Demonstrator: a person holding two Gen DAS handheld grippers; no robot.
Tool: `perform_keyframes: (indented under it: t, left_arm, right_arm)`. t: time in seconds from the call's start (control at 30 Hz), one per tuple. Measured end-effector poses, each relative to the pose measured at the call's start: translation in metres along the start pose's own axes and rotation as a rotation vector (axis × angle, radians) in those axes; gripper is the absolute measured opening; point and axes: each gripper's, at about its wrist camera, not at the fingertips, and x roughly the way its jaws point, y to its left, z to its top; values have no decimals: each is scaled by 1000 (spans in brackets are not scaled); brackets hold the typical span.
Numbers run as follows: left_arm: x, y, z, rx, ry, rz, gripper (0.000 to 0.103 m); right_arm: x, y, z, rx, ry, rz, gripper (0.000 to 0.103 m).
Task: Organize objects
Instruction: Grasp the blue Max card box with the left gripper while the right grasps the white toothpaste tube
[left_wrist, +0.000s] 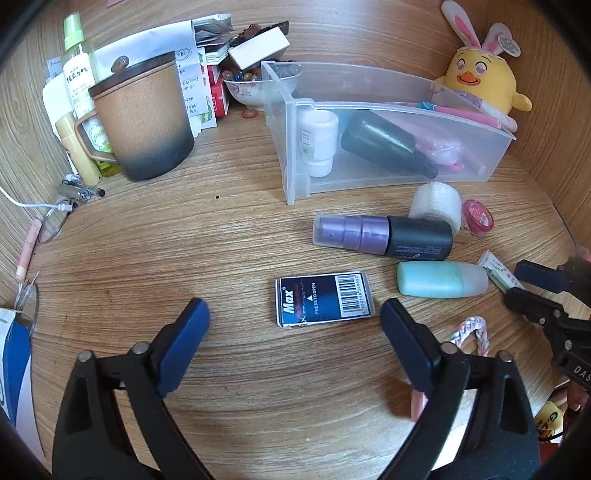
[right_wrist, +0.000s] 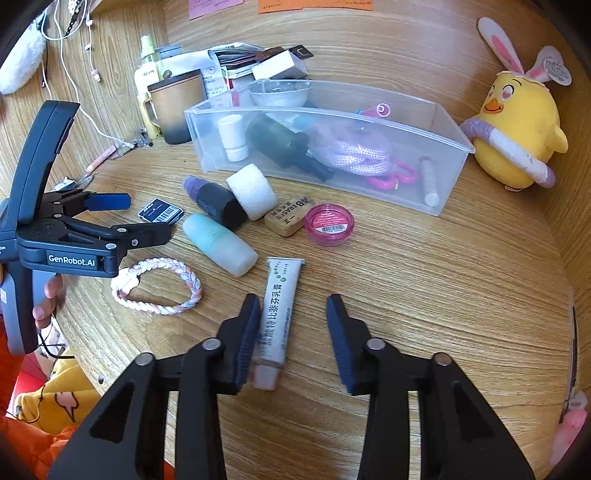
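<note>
A few things lie in the bin (right_wrist: 447, 192); most wait outside. My left gripper (left_wrist: 295, 321) gapes over the box (left_wrist: 324, 304); my right gripper (right_wrist: 293, 332) brackets the tube (right_wrist: 279, 306), not yet clamped.

On the desk (right_wrist: 443, 295), an organizer bin (right_wrist: 448, 201) is set behind a bandage roll (right_wrist: 252, 191), eraser (right_wrist: 289, 216) and small jar (right_wrist: 329, 223). An ointment tube (right_wrist: 279, 306) is laid right of a braided bracelet (right_wrist: 159, 286). A plush chick (right_wrist: 517, 129) is placed right of the bin.

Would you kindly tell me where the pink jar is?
In the right wrist view, the pink jar sits on the desk beside the wooden eraser, just before the clear bin.
</note>
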Motion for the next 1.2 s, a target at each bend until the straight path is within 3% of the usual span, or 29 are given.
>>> perform_keyframes:
  t: [0.17,0.27,0.57,1.2]
  left_arm:
    - [-2,-3,0,17,-16,-12,66]
    - [-4,-6,1,31,-23,-19,48]
    - [-20,-9,0,30,-52,-36,48]
    - [-63,-3,68,-20,-270,-62,48]
  right_arm:
    - [-1,-1,0,4,-6,-6,15]
    - [-1,-2,0,12,-7,-2,15]
    - [-13,-10,4,42,-49,-15,15]
    - [-49,-43,55,115,-230,-52,15]
